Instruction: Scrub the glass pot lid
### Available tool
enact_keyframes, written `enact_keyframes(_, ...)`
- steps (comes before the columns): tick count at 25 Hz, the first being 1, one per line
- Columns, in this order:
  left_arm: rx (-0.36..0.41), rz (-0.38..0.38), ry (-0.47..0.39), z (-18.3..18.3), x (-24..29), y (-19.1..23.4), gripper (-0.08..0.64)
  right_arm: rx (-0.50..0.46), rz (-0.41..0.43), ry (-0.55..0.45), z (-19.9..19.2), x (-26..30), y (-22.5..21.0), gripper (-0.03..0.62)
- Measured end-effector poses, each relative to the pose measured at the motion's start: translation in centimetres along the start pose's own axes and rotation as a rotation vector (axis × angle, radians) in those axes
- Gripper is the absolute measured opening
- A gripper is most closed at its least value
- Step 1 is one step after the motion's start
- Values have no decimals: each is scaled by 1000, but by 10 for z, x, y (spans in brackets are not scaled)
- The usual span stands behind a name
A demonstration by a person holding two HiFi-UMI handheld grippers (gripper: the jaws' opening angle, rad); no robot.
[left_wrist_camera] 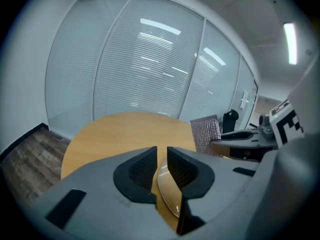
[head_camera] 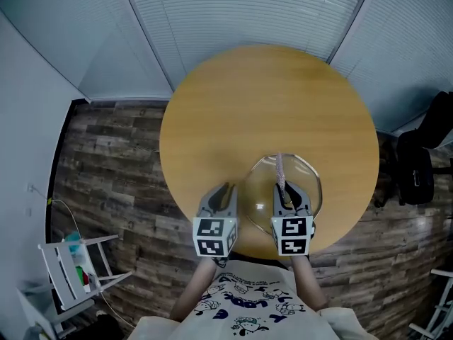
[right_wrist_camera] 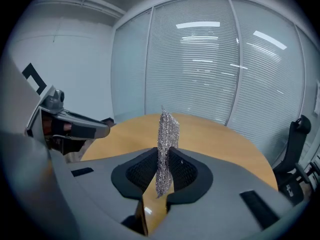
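Between the jaws of the right gripper [right_wrist_camera: 165,159] stands a strip of silver mesh cloth [right_wrist_camera: 167,134], and the jaws are clenched on its lower part. The strip is on its edge, with its flat sides against the two pads. Its long axis runs along the jaws and goes out past their tips, pointing away from the person toward the far side of the round wooden table [head_camera: 233,105].

Directly under this gripper [head_camera: 284,190] lies the glass lid [head_camera: 262,183], close to the table edge nearest to the person. It seems to lie flat on the wood. Its rim reaches out to both sides of the jaws and also ahead of them, and the free end of the cloth [head_camera: 279,168] is above the front part of the glass.

Just beside it, to the left of the lid's rim, is the left gripper [head_camera: 225,190], pointing the same way as the right one. Its jaws [left_wrist_camera: 161,156] are almost together, with only a narrow slit and nothing held in it. Below the slit and a little to the right of it, the curved edge of the lid [left_wrist_camera: 169,189] shows, apart from the jaws.
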State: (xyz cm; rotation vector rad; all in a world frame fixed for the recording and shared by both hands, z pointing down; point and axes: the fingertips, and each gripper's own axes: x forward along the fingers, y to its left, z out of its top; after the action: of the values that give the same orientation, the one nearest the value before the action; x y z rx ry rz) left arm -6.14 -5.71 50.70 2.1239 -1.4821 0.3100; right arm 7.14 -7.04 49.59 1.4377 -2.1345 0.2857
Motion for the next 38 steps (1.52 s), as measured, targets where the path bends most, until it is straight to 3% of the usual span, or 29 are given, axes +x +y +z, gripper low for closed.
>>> enact_keyframes(13,-63,-97,207,-58,43,4,54,-145,-7,163,-32,36,5,74)
enact_keyframes(23,-101,-120,308,-92,51,-5,54,-249,23,247,-58,43,8,74)
enact_keyframes(31,-168,-86,388,-118,50,-6,85,-347,111,282,-65,52,18,74)
enact_keyframes(38,-188,-52,417,-131,55,-2,92,-350,191,320,-79,59,30,74)
